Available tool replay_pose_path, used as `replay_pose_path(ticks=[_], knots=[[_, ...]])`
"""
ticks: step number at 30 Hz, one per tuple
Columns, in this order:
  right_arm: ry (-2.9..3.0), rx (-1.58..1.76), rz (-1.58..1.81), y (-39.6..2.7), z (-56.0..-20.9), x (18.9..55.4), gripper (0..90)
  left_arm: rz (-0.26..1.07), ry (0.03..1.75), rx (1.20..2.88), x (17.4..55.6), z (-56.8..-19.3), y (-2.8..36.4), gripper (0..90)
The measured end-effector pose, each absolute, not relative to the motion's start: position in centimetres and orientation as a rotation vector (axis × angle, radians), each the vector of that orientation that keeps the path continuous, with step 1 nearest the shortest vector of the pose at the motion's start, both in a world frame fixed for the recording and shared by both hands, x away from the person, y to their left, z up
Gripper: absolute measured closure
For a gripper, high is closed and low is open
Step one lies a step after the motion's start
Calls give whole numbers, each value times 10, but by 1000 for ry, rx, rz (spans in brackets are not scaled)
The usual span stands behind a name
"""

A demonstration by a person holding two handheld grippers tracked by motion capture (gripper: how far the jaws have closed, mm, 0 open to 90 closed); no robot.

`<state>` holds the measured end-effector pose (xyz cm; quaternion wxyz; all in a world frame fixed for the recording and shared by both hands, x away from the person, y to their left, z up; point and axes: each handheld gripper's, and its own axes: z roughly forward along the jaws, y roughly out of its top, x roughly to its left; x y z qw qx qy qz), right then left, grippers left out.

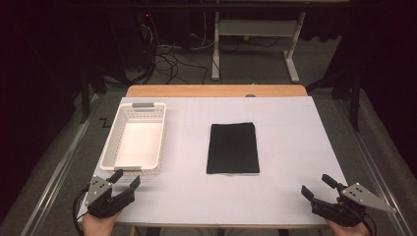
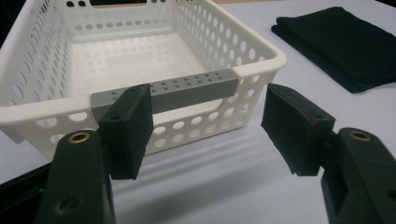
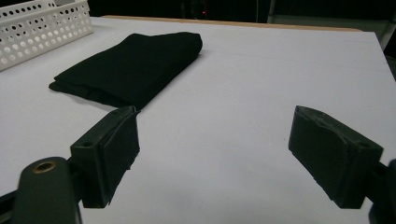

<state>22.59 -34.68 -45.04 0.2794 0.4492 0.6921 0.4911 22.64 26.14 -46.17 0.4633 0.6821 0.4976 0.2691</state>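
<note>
In the high view, a white-covered counter [image 1: 275, 196] carries a white perforated basket [image 1: 112, 137] on its left side and a folded black cloth [image 1: 232, 148] near the middle, well apart from the basket. The left gripper [image 1: 127, 179] sits at the near left corner, just in front of the basket's near end, its jaws spread with nothing between them. The right gripper [image 1: 315, 185] rests at the near right corner, well apart from the cloth, its jaws also parted and holding nothing.

In the left gripper view, the left gripper [image 2: 208, 130] looks along its two black jaws, which stand wide apart with bare counter [image 2: 210, 186] between them. The basket [image 2: 42, 112] lies just ahead, empty, its grey handle [image 2: 196, 86] across the near rim, close to the left jaw. The cloth [image 2: 343, 44] lies to the upper right.

In the right gripper view, the right gripper [image 3: 212, 154] has its jaws spread wide over the bare counter [image 3: 261, 84], gripping nothing. The cloth [image 3: 130, 67] lies ahead and to the left, flat and folded, and a corner of the basket [image 3: 42, 25] shows at the upper left.
</note>
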Motion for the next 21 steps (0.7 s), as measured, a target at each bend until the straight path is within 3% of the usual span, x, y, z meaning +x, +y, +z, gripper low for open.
replay_pose_path(ticks=[21], knots=[[1856, 1210, 1306, -346, -451, 227, 178, 654, 1193, 1693, 223, -460, 258, 317]])
